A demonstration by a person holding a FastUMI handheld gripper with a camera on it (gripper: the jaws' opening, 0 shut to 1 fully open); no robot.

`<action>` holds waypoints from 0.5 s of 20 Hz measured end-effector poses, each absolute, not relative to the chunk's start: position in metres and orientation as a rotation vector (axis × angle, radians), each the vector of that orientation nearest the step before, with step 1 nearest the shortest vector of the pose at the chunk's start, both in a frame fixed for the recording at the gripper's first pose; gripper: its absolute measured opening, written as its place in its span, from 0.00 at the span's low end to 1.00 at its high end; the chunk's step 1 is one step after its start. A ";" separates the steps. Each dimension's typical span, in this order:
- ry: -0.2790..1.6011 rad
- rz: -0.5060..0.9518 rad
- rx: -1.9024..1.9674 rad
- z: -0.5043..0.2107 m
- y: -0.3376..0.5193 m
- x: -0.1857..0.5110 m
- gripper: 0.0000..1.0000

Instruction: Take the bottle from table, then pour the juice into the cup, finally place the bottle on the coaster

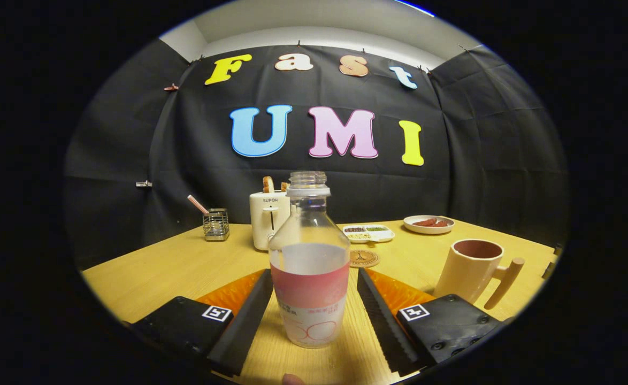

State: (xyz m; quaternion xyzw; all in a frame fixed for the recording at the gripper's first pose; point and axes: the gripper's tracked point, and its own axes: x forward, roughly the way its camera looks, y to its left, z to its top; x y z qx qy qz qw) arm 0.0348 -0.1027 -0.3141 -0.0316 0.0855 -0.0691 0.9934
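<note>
Bare bench (175, 267) lies open left of the uncapped bottle (309, 267), while the cup (472, 270) stands to its right, the coaster (364, 258) just behind it, and the hand-held gripper (309, 305) spreads wide with the bottle standing upright between its fingers, untouched.

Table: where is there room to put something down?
The table is bare between the wire holder and the open tool, and between plate and cup. It is crowded around the bottle between the fingers, with toaster, tray and coaster behind.
</note>
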 end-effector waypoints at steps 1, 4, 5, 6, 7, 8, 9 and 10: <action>0.174 -0.135 -0.063 -0.314 -0.102 0.035 0.98; 0.149 -0.106 -0.073 -0.309 -0.096 0.033 0.95; 0.138 -0.109 -0.065 -0.306 -0.099 0.031 0.91; 0.134 -0.112 -0.059 -0.309 -0.101 0.033 0.77; 0.134 -0.119 -0.063 -0.309 -0.101 0.034 0.77; 0.139 -0.115 -0.065 -0.309 -0.101 0.036 0.76; 0.151 -0.109 -0.067 -0.312 -0.098 0.038 0.75; 0.164 -0.109 -0.067 -0.313 -0.097 0.038 0.75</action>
